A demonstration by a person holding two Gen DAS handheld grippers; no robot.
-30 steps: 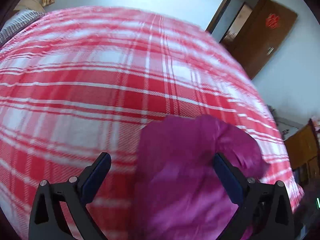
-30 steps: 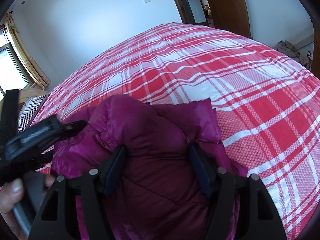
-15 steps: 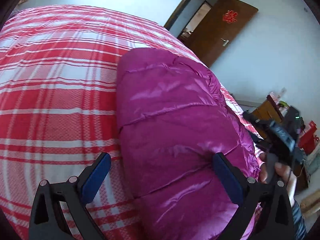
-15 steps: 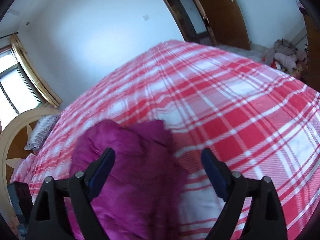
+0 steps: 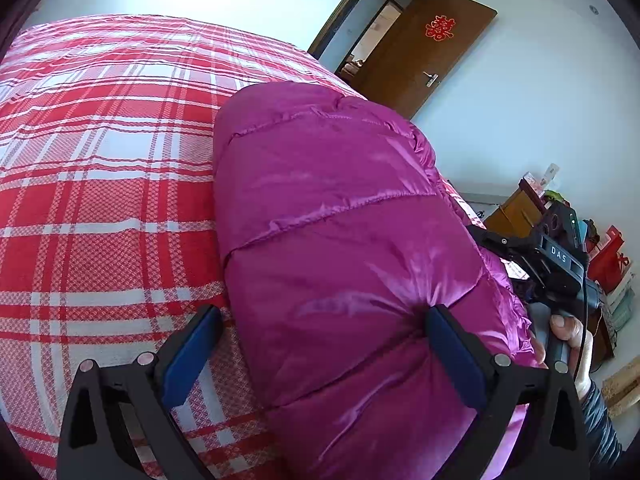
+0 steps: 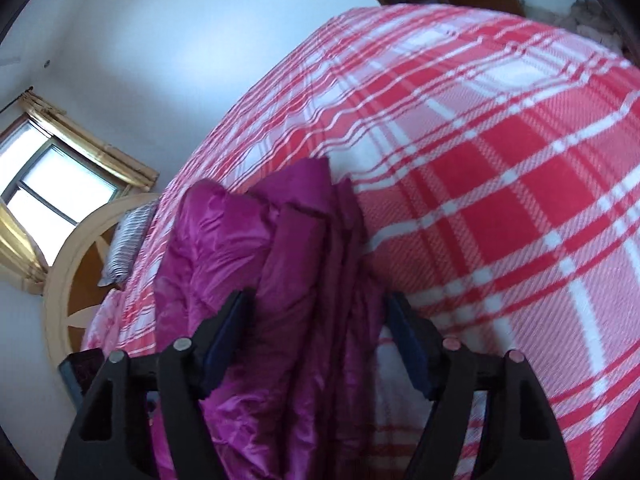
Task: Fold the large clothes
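The jacket [image 5: 340, 240], a shiny magenta quilted one, lies folded into a long thick bundle on the bed [image 5: 100, 200], which is covered by a red and white plaid sheet.

In the left wrist view the left tool [image 5: 320, 356] stands wide apart. Its right finger presses a dent into the near part of the jacket, and its left finger [image 5: 188, 356] hangs over bare sheet beside the jacket's left edge, so it is released and grips nothing. That left edge runs straight away from the camera. To its left the sheet is open and flat all the way to the far edge of the bed. The jacket's right side reaches close to the bed's right edge, where the right tool [image 5: 496, 242] is held by a hand [image 5: 568, 332].

In the right wrist view, which is blurred, the right tool [image 6: 316, 340] has jaws that have just been closing. The stacked folded edges of the jacket [image 6: 280, 264] lie between them. Its left finger [image 6: 224, 340] touches the fabric, and its right finger sits clear over the sheet, so it is released. To the right the bed is wide and bare.

Beyond the far corner of the bed stands an open door [image 5: 432, 48]. At the other end are a headboard [image 6: 72, 280] and a striped pillow [image 6: 128, 240], under a window [image 6: 52, 188].
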